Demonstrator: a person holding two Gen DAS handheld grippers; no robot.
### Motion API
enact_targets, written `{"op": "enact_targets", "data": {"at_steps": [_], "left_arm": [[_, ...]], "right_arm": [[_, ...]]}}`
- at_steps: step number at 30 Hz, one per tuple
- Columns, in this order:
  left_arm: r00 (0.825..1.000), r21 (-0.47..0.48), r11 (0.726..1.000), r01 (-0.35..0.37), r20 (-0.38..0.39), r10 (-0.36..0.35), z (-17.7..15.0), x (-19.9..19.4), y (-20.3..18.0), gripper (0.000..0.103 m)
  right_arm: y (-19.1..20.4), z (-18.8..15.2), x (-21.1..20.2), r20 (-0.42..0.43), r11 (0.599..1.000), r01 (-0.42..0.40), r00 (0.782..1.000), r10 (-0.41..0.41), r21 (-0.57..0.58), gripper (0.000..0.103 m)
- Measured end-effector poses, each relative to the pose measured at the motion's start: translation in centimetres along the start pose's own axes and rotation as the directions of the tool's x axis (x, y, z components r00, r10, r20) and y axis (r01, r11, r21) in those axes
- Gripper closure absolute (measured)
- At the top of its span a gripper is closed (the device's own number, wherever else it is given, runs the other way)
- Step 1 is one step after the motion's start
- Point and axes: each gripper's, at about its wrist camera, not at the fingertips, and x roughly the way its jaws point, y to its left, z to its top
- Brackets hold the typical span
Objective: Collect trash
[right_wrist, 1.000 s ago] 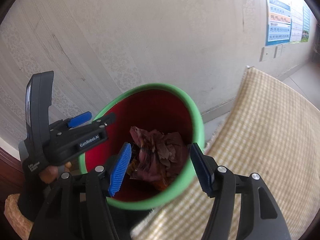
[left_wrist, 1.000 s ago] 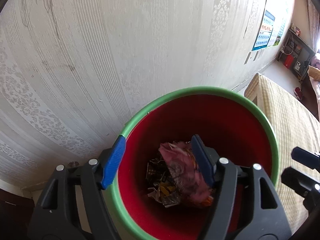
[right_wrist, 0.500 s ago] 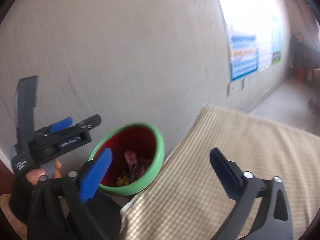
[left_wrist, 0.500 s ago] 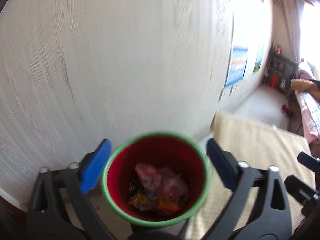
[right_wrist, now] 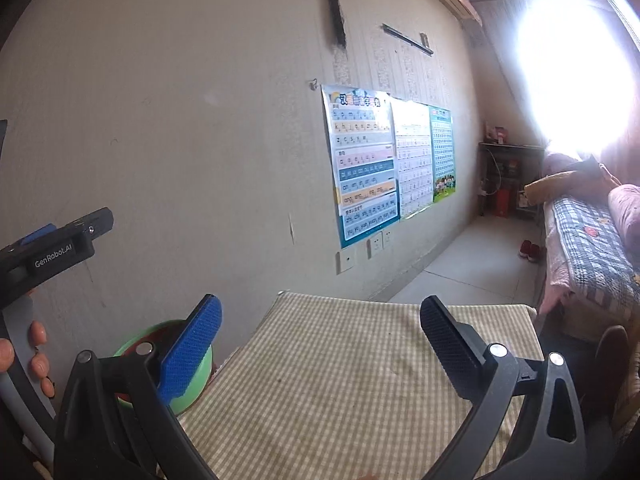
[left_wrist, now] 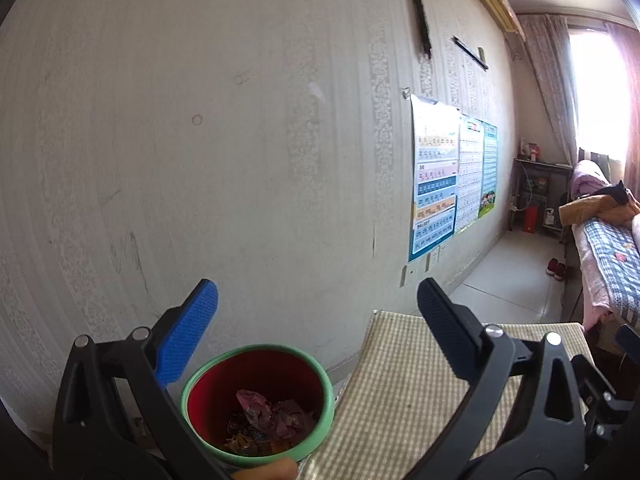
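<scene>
I hold both grippers, left gripper [left_wrist: 318,330] and right gripper [right_wrist: 320,344], wide apart and empty above the checked counter [right_wrist: 340,380]; crumpled wrappers [left_wrist: 272,420] sit in the green-rimmed bin [left_wrist: 258,402] beside it, so collection looks finished.

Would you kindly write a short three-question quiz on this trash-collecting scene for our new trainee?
1. True or false: the left gripper has its jaws open.
2. Where does the crumpled trash lie? A) on the checked cloth B) in the bin C) held by the right gripper
3. Fill in: the bin's rim is ____ and its inside is red.

Key: 1 true; 2 B; 3 green.
</scene>
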Motion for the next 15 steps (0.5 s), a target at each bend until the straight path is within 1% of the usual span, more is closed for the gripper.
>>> {"op": "enact_targets", "data": {"at_steps": [3, 6, 9, 15], "left_arm": [[1.0, -0.001, 1.0, -0.004, 0.007, 0.004, 0.1, -0.4, -0.8, 0.005], [1.0, -0.014, 1.0, -0.015, 0.01, 0.015, 0.1, -1.1, -1.1, 0.005], [1.0, -0.013, 1.0, -0.027, 0.007, 0.027, 0.2, -1.1, -1.1, 0.005], [1.0, -0.01, 1.0, -0.024, -0.015, 0.024, 0.1, -0.9, -1.0, 0.005]], "right_arm": [[-0.8, 0.1, -0.7, 0.001, 1.0, 0.016, 1.0, -0.016, 0.006, 0.007], [-1.2, -0.1, -1.2, 0.005, 1.0, 0.015, 1.0, -0.015, 0.017, 0.007], [-1.0, -0.4, -1.5, 0.005, 1.0, 0.012, 1.0, -0.013, 0.012, 0.007], [-0.4, -0.7, -1.5, 0.003, 1.0, -0.005, 1.0, 0.005, 0.002, 0.007]]}}
